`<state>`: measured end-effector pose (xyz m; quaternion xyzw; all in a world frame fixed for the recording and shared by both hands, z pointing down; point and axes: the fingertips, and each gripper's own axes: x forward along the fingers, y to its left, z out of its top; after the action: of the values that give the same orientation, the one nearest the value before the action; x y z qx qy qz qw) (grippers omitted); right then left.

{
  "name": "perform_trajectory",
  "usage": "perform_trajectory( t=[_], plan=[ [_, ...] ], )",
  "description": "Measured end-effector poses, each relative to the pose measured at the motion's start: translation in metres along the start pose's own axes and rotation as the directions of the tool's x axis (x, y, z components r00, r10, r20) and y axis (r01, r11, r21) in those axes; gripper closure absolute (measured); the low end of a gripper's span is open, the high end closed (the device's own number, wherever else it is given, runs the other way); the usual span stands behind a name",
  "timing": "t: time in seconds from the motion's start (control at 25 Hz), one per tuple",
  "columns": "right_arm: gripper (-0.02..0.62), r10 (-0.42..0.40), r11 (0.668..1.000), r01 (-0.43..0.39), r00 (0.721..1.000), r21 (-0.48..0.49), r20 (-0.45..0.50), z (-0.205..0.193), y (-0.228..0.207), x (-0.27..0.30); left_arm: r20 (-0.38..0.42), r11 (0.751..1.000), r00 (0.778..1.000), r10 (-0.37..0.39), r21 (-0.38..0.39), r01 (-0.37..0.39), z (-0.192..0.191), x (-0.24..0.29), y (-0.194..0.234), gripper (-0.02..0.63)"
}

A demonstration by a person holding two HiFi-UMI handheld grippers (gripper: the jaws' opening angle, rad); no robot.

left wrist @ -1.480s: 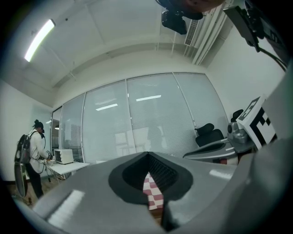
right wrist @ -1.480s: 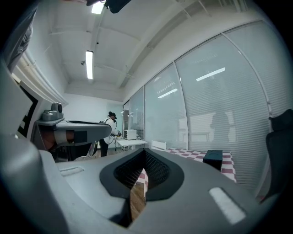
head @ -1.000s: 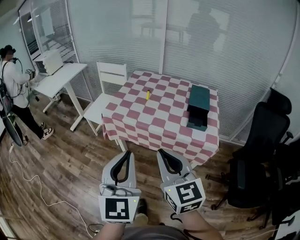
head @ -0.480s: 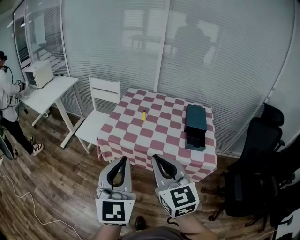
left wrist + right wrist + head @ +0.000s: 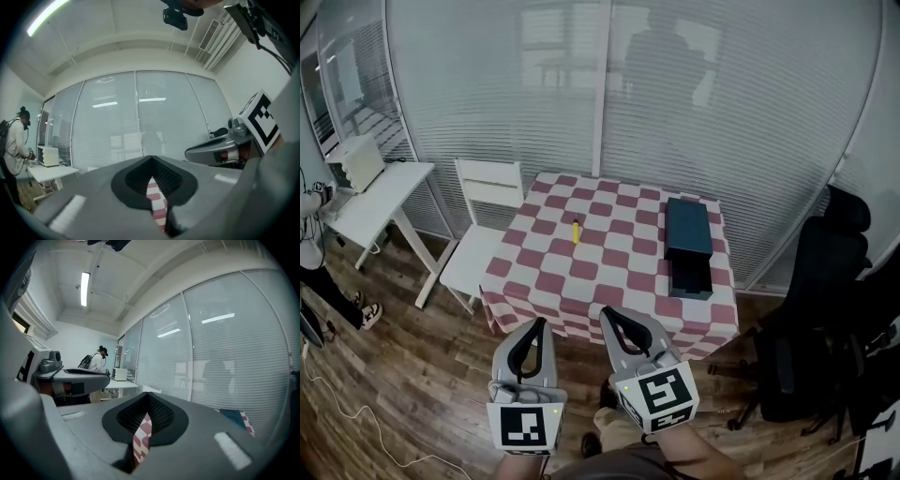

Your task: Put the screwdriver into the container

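A yellow screwdriver [image 5: 574,231] lies on the red-and-white checked table [image 5: 609,281], left of the middle. A dark teal container [image 5: 688,244], with its drawer pulled out toward me, stands on the table's right side. My left gripper [image 5: 539,324] and right gripper [image 5: 607,313] hang side by side over the wooden floor, short of the table's near edge and pointing at it. Both are shut and hold nothing. In the left gripper view the left gripper [image 5: 151,160] shows only a thin slit with checked cloth behind it. The right gripper [image 5: 148,398] looks the same in its own view.
A white chair [image 5: 478,225] stands at the table's left side, with a white desk [image 5: 370,197] further left. A person [image 5: 311,262] stands at the far left edge. A black office chair [image 5: 811,309] is at the right. Glass walls with blinds close the back.
Both grippers have moved forward toward the table, which now sits nearer in the head view. The person at the left has slid almost out of frame. Both grippers stayed shut.
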<state>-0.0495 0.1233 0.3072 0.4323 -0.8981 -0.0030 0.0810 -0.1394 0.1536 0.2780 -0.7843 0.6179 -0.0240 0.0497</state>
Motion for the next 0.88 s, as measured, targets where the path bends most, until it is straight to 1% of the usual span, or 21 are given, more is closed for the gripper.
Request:
perform_trajectory(
  t=[0.28,0.52,0.68,0.88],
  plan=[
    [0.571,-0.004,1.000,0.004,1.000,0.029,-0.006,-0.007,-0.052,0.061,-0.046,0.999,0.999,-0.013,0.033,0.015,-0.016,0.073,0.011,0.606],
    [0.571,0.016,0.997,-0.017,1.000,0.073,0.007,-0.007,-0.096,0.120,-0.079,0.997,0.997,-0.011,0.074,0.017,-0.023,0.140,0.023,0.606],
    [0.571,0.032,0.996,-0.033,0.999,0.086,0.014,-0.005,-0.120,0.152,-0.079,0.995,0.997,0.003,0.097,0.004,-0.020,0.179,0.031,0.606],
    [0.571,0.047,0.995,-0.050,0.998,0.080,0.044,0.008,-0.145,0.179,-0.049,0.992,0.999,0.021,0.121,-0.015,-0.006,0.213,0.038,0.606]
  ],
)
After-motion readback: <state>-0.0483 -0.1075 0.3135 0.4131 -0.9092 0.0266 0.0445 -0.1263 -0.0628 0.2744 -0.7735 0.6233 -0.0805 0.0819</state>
